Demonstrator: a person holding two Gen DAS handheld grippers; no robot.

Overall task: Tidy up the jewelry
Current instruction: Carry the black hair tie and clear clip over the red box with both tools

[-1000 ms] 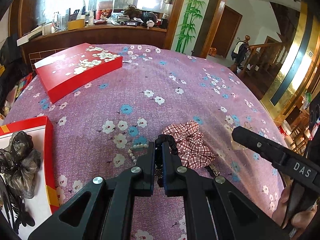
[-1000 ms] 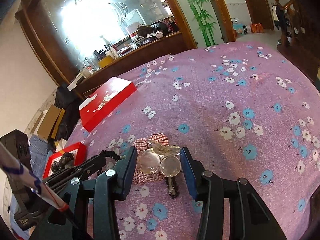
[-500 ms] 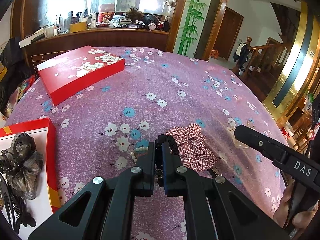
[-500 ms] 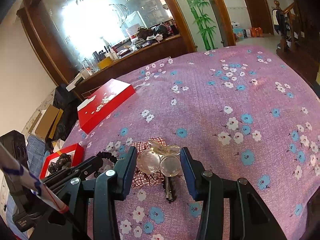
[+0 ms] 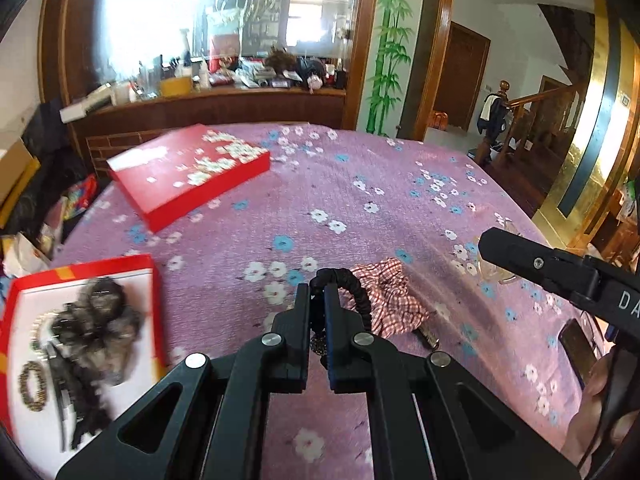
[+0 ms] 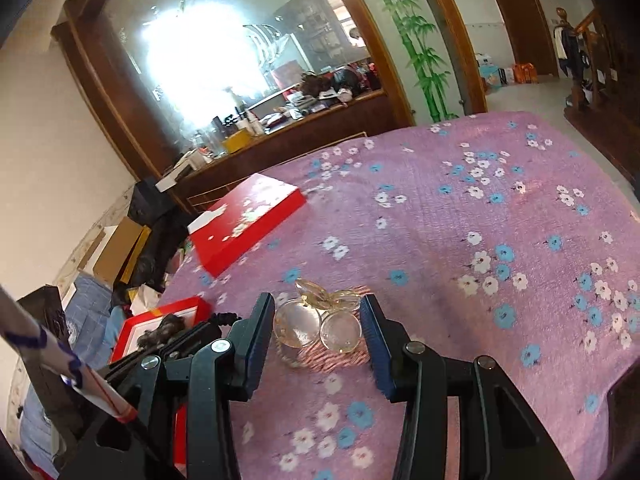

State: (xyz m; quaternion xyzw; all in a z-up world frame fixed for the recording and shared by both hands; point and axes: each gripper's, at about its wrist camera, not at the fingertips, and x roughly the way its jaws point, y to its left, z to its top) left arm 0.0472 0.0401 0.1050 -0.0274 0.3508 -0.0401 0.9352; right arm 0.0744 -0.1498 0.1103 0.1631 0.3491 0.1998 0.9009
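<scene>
My left gripper (image 5: 318, 294) is shut on a black corded hair tie (image 5: 349, 280), whose loop arches to the right above the purple flowered cloth (image 5: 360, 200). A red-and-white plaid scrunchie (image 5: 394, 302) lies just beyond it. My right gripper (image 6: 316, 330) is shut on a clear crystal ornament (image 6: 314, 326), held above the scrunchie (image 6: 332, 358). One right finger (image 5: 532, 260) shows at the right of the left wrist view. At lower left an open red box (image 5: 24, 292) holds a dark fabric flower (image 5: 98, 320) and a bead bracelet (image 5: 34, 380).
The box's red lid (image 5: 188, 176) with white blossoms lies at the far left of the cloth; in the right wrist view the lid (image 6: 244, 220) is left of centre. A small dark metal clip (image 5: 427, 337) pokes out from under the scrunchie. A cluttered wooden counter (image 5: 224, 100) runs behind.
Both grippers have risen off the cloth, each carrying its item. The left one has also swung left, so more of the open red box shows. The scrunchie stays on the cloth.
</scene>
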